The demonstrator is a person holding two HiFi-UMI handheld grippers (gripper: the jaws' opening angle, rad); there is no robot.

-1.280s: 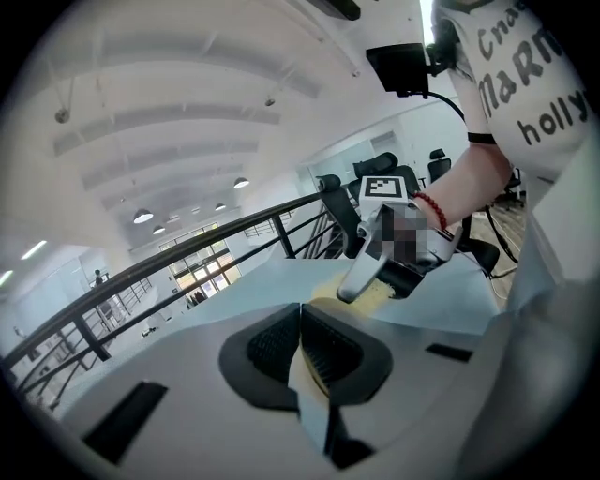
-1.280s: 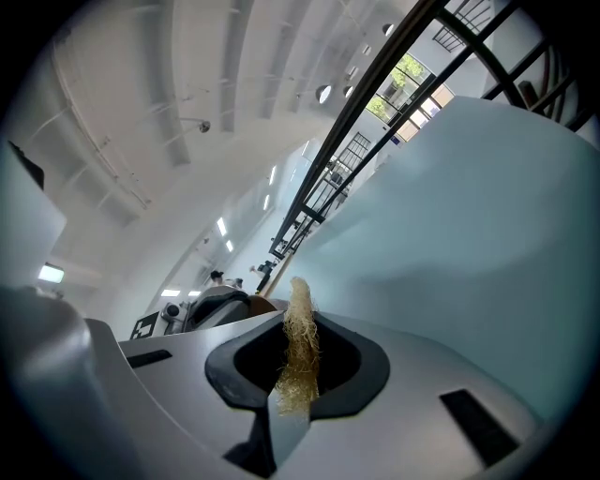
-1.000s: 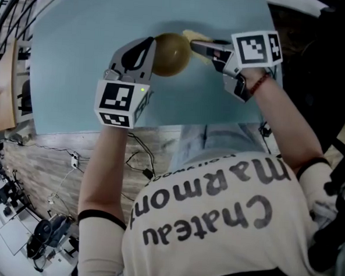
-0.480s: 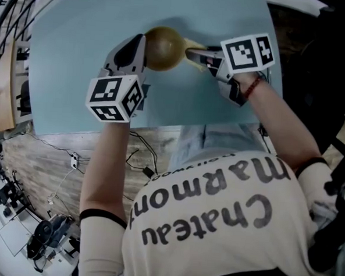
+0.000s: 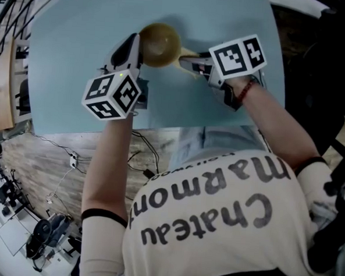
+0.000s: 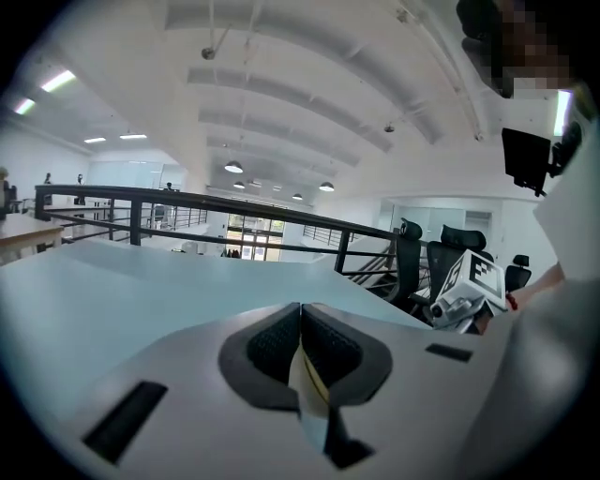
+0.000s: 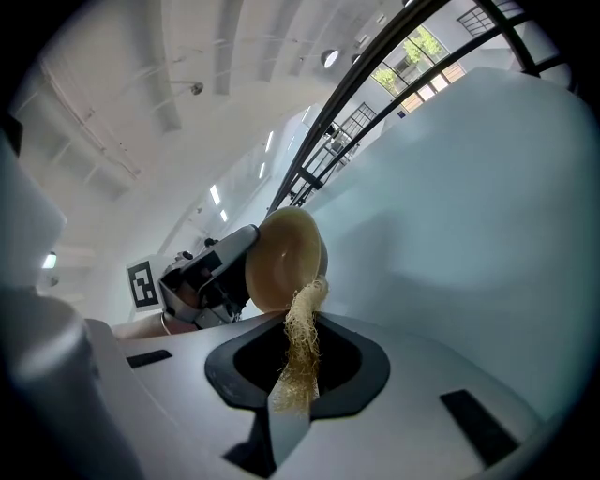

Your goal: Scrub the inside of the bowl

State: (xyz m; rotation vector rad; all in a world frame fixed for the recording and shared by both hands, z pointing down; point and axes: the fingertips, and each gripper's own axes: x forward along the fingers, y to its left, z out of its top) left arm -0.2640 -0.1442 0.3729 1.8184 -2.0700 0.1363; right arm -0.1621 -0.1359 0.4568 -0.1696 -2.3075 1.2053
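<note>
A tan bowl [image 5: 159,44] is held off the pale blue table [image 5: 79,47], tipped on its side. My left gripper [image 5: 137,45] is shut on its rim; in the left gripper view the thin rim [image 6: 307,380] stands edge-on between the shut jaws [image 6: 302,323]. My right gripper [image 5: 187,61] is shut on a straw-coloured fibrous scrubber [image 7: 301,349]. The scrubber's tip touches the bowl's lower rim [image 7: 281,258]. In the right gripper view the left gripper [image 7: 208,270] is at the bowl's left side.
The table's near edge [image 5: 150,126] runs just below both hands, against the person's body. Beyond the table in the left gripper view are a black railing [image 6: 187,202] and office chairs [image 6: 412,262]. Cables and gear lie on the floor at the left [image 5: 45,226].
Both hands shifted left and away across the table, carrying the bowl with them. The left gripper rolled, tipping the bowl. The scrubber stayed at the bowl's rim.
</note>
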